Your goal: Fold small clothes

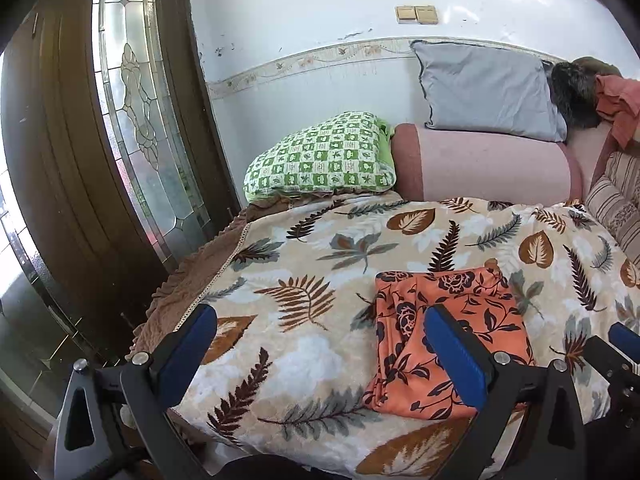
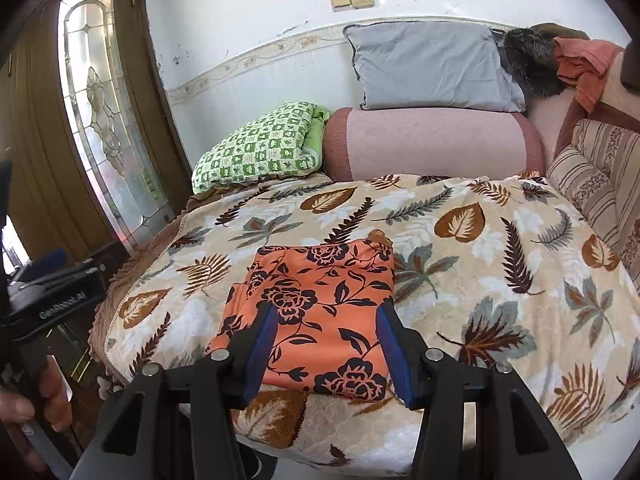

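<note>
A folded orange garment with dark flowers (image 1: 460,300) (image 2: 320,280) lies flat on a beige leaf-print blanket (image 1: 300,248) (image 2: 480,280), close to its front edge. My left gripper (image 1: 320,314) hangs above the blanket just left of the garment. It is open wide with nothing between its blue pads. My right gripper (image 2: 327,311) hovers above the near part of the garment, jaws apart and off the cloth, holding nothing. In the right wrist view the left gripper's body (image 2: 52,280) shows at the far left, held by a hand (image 2: 24,412).
A green checked pillow (image 2: 256,148), a pink bolster (image 2: 432,144) and a grey pillow (image 2: 428,68) line the back. A striped cushion (image 2: 600,176) bounds the right side. Loose orange cloth (image 2: 584,64) lies at the far right. A wooden door with a glass panel (image 1: 132,120) stands left.
</note>
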Action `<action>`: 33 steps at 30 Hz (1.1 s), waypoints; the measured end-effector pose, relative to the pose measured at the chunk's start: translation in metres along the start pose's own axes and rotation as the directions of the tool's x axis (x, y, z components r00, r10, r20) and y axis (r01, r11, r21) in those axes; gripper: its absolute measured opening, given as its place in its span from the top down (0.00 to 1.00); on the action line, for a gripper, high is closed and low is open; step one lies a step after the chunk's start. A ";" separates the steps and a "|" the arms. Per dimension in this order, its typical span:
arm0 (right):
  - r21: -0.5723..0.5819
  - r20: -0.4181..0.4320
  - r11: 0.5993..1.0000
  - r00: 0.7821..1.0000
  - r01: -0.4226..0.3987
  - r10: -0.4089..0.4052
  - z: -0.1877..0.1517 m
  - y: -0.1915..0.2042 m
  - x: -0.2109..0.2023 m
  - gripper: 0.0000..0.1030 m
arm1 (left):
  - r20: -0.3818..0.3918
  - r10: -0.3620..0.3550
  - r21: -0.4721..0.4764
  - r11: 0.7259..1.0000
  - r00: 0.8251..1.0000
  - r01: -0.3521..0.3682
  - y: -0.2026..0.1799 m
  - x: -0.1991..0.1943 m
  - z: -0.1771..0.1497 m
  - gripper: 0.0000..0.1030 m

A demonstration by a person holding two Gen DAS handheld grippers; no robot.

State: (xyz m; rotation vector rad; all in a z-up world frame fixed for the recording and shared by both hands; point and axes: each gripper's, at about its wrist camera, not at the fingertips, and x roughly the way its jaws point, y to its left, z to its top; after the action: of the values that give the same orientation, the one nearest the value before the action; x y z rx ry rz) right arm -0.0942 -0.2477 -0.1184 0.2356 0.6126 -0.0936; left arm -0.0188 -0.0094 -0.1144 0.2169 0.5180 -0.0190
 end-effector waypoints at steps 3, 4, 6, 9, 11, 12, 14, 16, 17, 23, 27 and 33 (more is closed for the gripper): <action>0.009 -0.003 1.000 1.000 -0.011 0.011 0.001 0.001 0.002 0.46 | 0.014 0.019 0.007 1.000 1.000 -0.019 0.001 -0.003 -0.001 0.00; 0.007 -0.001 1.000 1.000 -0.010 0.010 0.001 0.002 0.002 0.46 | 0.023 0.026 0.011 1.000 0.999 -0.026 0.001 -0.005 -0.001 0.00; -0.002 0.000 1.000 1.000 -0.007 0.007 0.001 0.004 0.003 0.46 | 0.037 0.028 0.020 0.999 0.999 -0.029 -0.001 -0.008 -0.001 0.00; -0.005 -0.004 1.000 1.000 -0.006 0.006 0.003 0.007 0.006 0.46 | 0.034 0.007 0.013 1.000 0.999 -0.007 0.000 -0.011 0.001 0.00; -0.003 -0.001 1.000 1.000 -0.008 0.008 0.004 0.008 0.006 0.46 | 0.037 -0.001 0.003 1.000 0.999 0.001 0.002 -0.013 0.002 0.00; -0.004 0.000 1.000 1.000 -0.007 0.007 0.005 0.008 0.006 0.46 | 0.038 0.000 0.000 1.000 0.999 0.000 0.002 -0.014 0.003 0.00; -0.005 0.002 1.000 1.000 -0.007 0.007 0.006 0.009 0.007 0.46 | 0.032 0.002 -0.005 1.000 0.999 -0.002 0.003 -0.013 0.004 0.00; -0.003 0.000 1.000 1.000 -0.007 0.007 0.006 0.010 0.007 0.46 | 0.022 -0.007 -0.014 1.000 1.000 0.007 0.005 -0.012 0.004 0.00; -0.002 -0.002 1.000 1.000 -0.010 0.010 0.006 0.010 0.008 0.46 | 0.014 -0.012 -0.021 1.000 1.000 0.012 0.006 -0.011 0.004 0.00; -0.014 -0.020 1.000 1.000 -0.017 0.017 0.004 0.016 0.014 0.46 | -0.007 -0.016 -0.028 0.999 1.000 0.016 0.010 -0.006 0.003 0.00; -0.021 -0.032 1.000 0.999 -0.020 0.020 0.002 0.021 0.019 0.46 | -0.024 -0.027 -0.028 0.999 0.999 0.026 0.013 0.000 0.002 0.00; -0.035 -0.044 0.999 0.999 -0.022 0.020 0.002 0.028 0.024 0.46 | -0.037 -0.033 -0.034 0.999 0.999 0.032 0.017 0.008 0.001 0.00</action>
State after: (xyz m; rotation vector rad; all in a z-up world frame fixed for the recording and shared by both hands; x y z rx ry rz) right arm -0.0693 -0.2219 -0.1251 0.2103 0.6548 -0.0574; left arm -0.0103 0.0075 -0.1141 0.1768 0.5585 -0.0382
